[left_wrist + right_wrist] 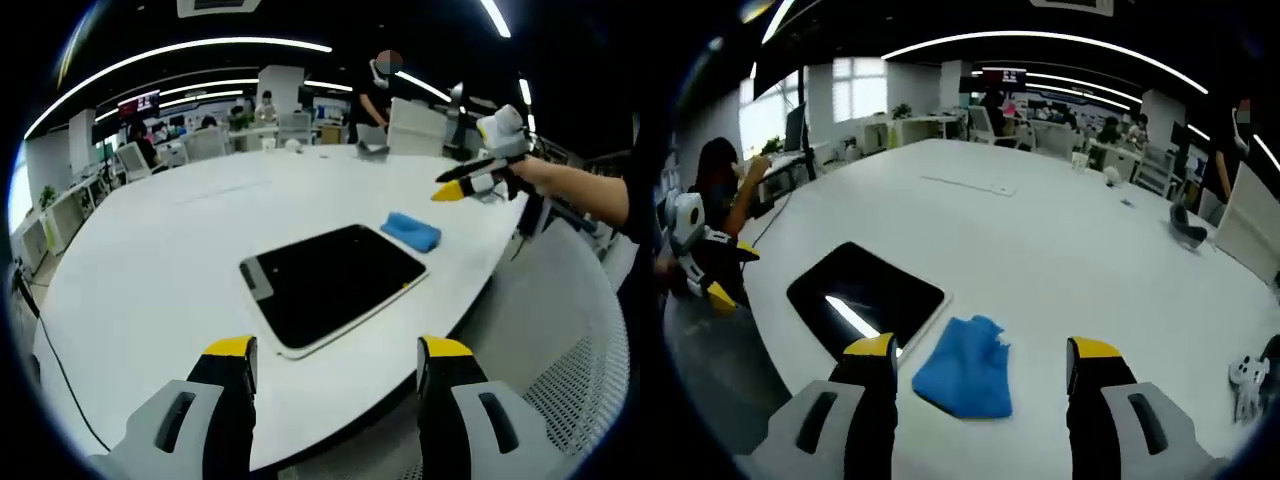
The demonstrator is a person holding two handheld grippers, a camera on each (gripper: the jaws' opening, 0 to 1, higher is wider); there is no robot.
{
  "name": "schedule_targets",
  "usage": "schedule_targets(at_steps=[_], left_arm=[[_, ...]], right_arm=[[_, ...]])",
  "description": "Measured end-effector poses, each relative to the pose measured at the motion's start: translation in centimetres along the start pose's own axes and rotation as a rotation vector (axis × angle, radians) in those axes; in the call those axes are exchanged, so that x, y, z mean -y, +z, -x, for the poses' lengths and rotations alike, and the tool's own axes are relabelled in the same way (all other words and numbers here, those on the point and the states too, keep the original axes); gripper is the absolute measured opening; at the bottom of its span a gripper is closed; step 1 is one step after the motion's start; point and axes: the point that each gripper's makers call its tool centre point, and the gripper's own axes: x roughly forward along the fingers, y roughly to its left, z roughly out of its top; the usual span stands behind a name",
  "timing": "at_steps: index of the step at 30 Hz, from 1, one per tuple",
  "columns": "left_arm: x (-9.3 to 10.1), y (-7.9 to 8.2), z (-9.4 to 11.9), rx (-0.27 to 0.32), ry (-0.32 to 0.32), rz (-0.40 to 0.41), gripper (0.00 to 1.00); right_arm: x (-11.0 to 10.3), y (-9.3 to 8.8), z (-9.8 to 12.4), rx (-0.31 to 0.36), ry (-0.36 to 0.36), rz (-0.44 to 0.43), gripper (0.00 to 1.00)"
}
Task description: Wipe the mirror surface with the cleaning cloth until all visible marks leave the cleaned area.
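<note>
Both grippers are spread and empty; the right gripper (980,365) hovers over the blue cloth (965,365), which lies on the white table (1060,250) just beside the mirror (865,295). Lower straight, pinch the cloth mid-bunch, then drag it flat across the glass. Left gripper (335,360) stays off the mirror edge.

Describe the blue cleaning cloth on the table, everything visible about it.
The cleaning cloth is bright blue, soft and crumpled into a loose, uneven heap. It lies on the white table, just beside the dark mirror's edge. Nothing grips it: the right gripper hovers open above it, jaws on either side.
</note>
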Motion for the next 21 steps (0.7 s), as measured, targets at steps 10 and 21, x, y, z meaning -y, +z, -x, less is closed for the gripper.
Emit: schedule_targets(at_steps=[10, 21], left_arm=[[-1.7, 1.2, 0.6, 0.074, 0.063, 0.058, 0.62], [-0.7, 2.0, 0.4, 0.112, 0.039, 0.009, 0.86]], right_arm=[[-5.3, -1.7, 3.8, 0.116, 0.073, -0.074, 0.97], [-6.7, -3.2, 2.9, 0.145, 0.061, 0.047, 1.00]])
